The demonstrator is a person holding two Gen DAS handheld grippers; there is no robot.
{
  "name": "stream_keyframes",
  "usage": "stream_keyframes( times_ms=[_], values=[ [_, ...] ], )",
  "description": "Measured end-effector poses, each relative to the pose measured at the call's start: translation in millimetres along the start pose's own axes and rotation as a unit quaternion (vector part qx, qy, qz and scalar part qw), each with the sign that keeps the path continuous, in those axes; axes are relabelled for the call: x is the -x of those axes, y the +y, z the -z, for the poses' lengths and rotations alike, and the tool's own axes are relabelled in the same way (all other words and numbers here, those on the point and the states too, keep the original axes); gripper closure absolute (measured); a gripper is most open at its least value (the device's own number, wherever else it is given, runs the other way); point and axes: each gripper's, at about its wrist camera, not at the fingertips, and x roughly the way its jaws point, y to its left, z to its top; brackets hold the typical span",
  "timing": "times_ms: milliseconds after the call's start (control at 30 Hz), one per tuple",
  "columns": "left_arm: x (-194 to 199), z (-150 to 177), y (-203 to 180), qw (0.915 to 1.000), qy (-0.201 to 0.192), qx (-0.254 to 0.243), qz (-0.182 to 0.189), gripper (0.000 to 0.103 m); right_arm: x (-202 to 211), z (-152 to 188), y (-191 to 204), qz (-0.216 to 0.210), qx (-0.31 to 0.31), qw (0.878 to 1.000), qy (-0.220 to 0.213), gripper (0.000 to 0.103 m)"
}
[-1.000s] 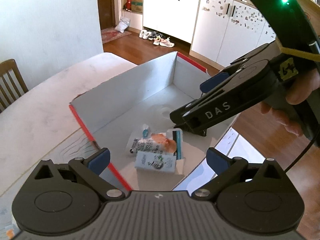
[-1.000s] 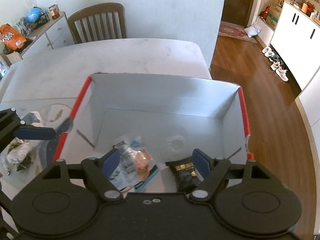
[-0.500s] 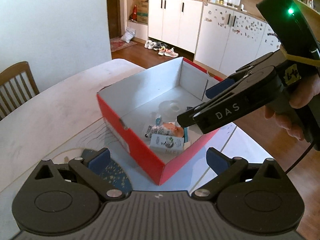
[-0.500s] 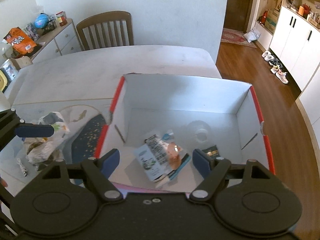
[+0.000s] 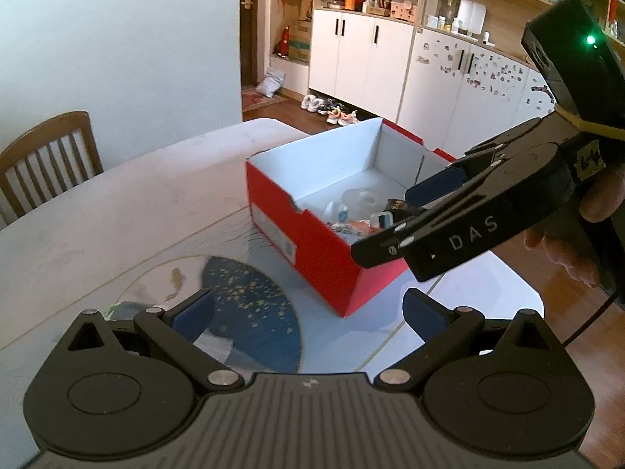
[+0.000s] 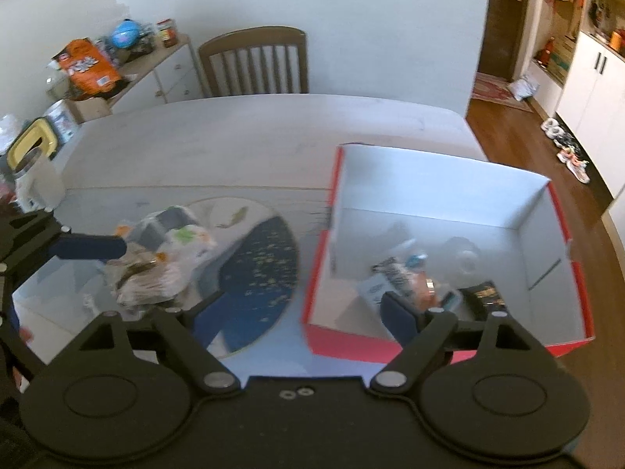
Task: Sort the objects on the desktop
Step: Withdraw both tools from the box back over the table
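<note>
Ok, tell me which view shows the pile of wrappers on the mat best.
The right wrist view: the pile of wrappers lies in plain sight on the mat, though blurred. The left wrist view shows only a sliver behind the left tool's finger.

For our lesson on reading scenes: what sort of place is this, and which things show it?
Most likely a lived-in home, a dining area. A wooden chair stands at the table, shoes lie by white cabinets, and snacks crowd a sideboard.
</note>
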Motion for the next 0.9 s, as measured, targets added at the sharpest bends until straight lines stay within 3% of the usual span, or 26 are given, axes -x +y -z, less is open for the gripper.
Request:
stream_keyframes(
  times_ms=[333,900],
  values=[
    [21.5,32.5,30.7,0.9998,-0.003,0.017,0.01,0.0,-4.7,4.8,34.7,0.001,-0.007,1.0,-0.006,0.016],
    [36.2,95.7,103.4,0.9957,0.027,0.081,-0.035,0.0,-32.1,3.7,92.7,-0.018,0.007,1.0,0.006,0.016]
  ],
)
